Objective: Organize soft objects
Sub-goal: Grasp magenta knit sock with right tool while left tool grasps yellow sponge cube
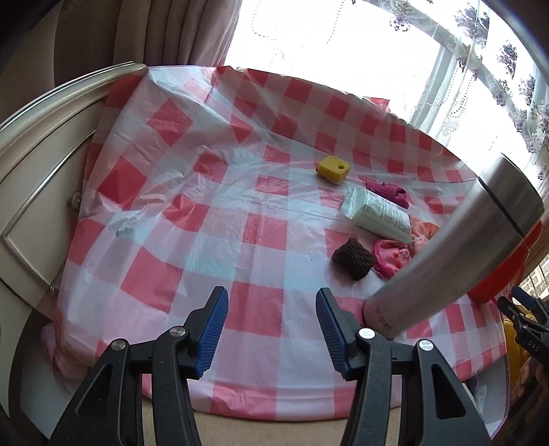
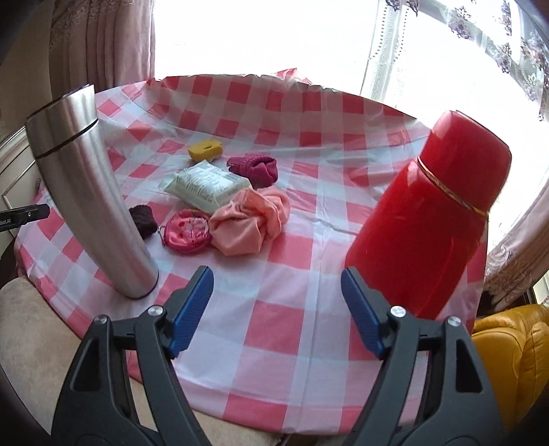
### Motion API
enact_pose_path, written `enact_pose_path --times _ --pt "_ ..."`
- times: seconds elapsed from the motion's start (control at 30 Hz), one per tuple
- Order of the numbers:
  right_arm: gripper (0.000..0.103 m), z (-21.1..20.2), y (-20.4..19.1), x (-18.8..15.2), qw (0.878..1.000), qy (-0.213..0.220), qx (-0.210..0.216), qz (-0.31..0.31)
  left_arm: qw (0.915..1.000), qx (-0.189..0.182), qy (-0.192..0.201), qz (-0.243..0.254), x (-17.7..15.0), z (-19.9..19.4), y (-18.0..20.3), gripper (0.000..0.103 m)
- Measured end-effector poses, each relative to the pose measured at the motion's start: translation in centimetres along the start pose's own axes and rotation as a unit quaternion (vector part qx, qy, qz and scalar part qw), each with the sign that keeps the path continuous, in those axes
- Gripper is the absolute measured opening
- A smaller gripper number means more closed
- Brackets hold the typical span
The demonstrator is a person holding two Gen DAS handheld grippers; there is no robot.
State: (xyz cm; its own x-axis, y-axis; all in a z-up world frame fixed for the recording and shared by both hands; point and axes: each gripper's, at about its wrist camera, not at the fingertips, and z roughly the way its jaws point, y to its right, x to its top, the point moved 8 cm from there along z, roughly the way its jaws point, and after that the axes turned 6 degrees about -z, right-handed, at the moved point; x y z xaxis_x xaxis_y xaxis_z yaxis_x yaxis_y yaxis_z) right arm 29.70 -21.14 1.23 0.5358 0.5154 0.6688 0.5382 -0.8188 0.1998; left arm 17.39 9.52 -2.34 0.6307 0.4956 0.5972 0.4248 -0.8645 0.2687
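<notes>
So my left gripper (image 1: 271, 308) has its blue fingers (image 1: 212, 326) spread partway, nothing between them, hanging over the near edge of the checkered surface (image 1: 219, 192). My right gripper (image 2: 277, 291) is spread noticeably wider, also empty, over the near edge of the same cloth.

Just past my left fingers, off to the right, stands the steel flask (image 1: 456, 247), really close to the lens and looking tilted from it. From the right wrist view that flask (image 2: 89, 192) sits on the left, and a red thermos (image 2: 435, 216) stands just beside my right-hand finger.

The soft stuff is all bunched together mid-surface, between the two bottles and a bit further back: a dark brown knit roll (image 2: 143, 219) just beside the flask's base, a pink round pouch (image 2: 187, 231) next to it, a crumpled peach cloth (image 2: 250, 223) touching the pouch, a white tissue pack (image 2: 206, 187) leaning over behind those, a magenta knit piece (image 2: 254, 168) behind the pack, and a yellow sponge block (image 2: 205, 150) furthest out.

Beyond the surface there's a cream cabinet (image 1: 37, 171) on the left, curtains (image 1: 164, 31) and a bright window. Something yellow and padded (image 2: 507, 343) sits at the lower right.
</notes>
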Motion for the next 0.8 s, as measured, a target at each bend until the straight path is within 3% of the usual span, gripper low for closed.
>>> enact_pose_path --times 0.17,0.3,0.5,0.8 --pt "0.082 3.0 0.5 3.9 1.000 0.002 0.001 -0.012 0.9997 -0.018 0.002 0.014 3.5 2.6 1.1 0.054" --pt "0.083 5.9 1.1 7.0 1.000 0.002 0.008 -0.017 0.9987 -0.039 0.005 0.033 6.7 4.8 2.8 0.064" --pt "0.085 10.7 0.9 10.9 0.999 -0.009 0.016 -0.044 0.9960 -0.060 0.002 0.066 11.3 8.7 6.0 0.068" --pt "0.085 19.1 -1.4 14.1 0.993 -0.052 0.050 -0.093 0.9854 -0.101 -0.043 0.130 15.3 17.0 12.0 0.073"
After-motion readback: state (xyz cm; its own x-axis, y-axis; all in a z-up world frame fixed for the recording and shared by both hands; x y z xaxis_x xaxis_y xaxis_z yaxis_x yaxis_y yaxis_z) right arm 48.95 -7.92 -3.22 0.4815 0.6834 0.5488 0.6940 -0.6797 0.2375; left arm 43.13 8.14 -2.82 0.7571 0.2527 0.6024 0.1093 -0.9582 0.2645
